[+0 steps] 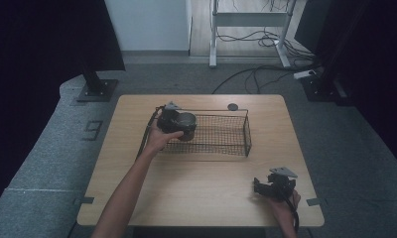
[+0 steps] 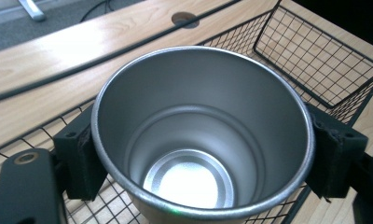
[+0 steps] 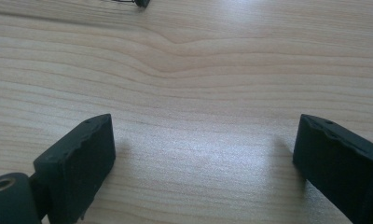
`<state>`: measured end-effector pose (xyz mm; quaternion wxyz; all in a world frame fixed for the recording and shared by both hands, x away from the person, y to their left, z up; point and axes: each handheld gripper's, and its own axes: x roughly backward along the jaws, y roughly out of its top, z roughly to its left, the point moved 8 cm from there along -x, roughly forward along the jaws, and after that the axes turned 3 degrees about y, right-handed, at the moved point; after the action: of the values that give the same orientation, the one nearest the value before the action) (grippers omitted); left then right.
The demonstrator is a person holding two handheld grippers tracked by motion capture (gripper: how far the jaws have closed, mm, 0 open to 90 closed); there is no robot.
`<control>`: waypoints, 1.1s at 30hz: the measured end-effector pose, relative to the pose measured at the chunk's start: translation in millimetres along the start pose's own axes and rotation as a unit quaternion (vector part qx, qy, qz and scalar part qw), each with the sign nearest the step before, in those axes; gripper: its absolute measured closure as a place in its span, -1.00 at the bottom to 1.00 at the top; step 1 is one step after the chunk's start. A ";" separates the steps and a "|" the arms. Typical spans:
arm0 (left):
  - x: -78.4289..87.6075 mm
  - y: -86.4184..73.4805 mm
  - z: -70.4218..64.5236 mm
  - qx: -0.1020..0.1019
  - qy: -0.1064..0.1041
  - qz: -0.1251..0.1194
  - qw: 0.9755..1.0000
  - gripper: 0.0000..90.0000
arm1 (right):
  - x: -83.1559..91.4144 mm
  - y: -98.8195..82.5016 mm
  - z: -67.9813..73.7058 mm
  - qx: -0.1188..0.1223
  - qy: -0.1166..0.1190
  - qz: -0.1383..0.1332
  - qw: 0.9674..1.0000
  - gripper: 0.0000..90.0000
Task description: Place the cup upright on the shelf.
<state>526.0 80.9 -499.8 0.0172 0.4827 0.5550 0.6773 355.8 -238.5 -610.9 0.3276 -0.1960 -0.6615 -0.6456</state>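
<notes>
Placement is the step that seems to be in hand: the left gripper (image 1: 172,120) is holding a steel cup (image 1: 186,125) at the left end of the wire basket (image 1: 246,135), which is sitting toward the far edge of the table (image 1: 201,193). In the left gripper view its fingers (image 2: 79,158) are clamping the cup (image 2: 201,140) by the wall just under the rim, one pad on each side, with the mouth open toward the camera and the basket mesh (image 2: 315,60) showing beneath and beyond it. Whether the base is already resting on the mesh cannot be told from these views. To do this well, the person is probably best served by keeping the cup level and lowering it straight until the base is bearing on the wire floor, staying off the near and left walls of the basket so the rim is not catching. The thin round wall is likely to be slippery, so the squeeze should be relaxing only once the cup is standing by itself, and the fingers should be opening wide before lifting away so neither pad is dragging it over. The right gripper (image 1: 276,186) is waiting near the table's near right corner, its fingers (image 3: 77,158) standing wide apart over bare wood, holding nothing.
</notes>
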 end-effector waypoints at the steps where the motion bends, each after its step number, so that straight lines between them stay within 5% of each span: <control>1: 0.0 0.0 0.0 0.000 0.000 0.000 1.000 -0.65 | 0.0 0.0 0.0 0.000 0.000 0.000 1.000 -0.87; 33: -25.0 -23.7 8.8 0.014 0.011 0.057 0.998 -0.67 | 0.0 0.0 0.0 0.000 0.000 0.000 1.000 -0.87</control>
<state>533.1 82.5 -534.6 -0.0346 0.5064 0.5359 0.6747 355.8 -238.5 -610.9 0.3275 -0.1958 -0.6616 -0.6455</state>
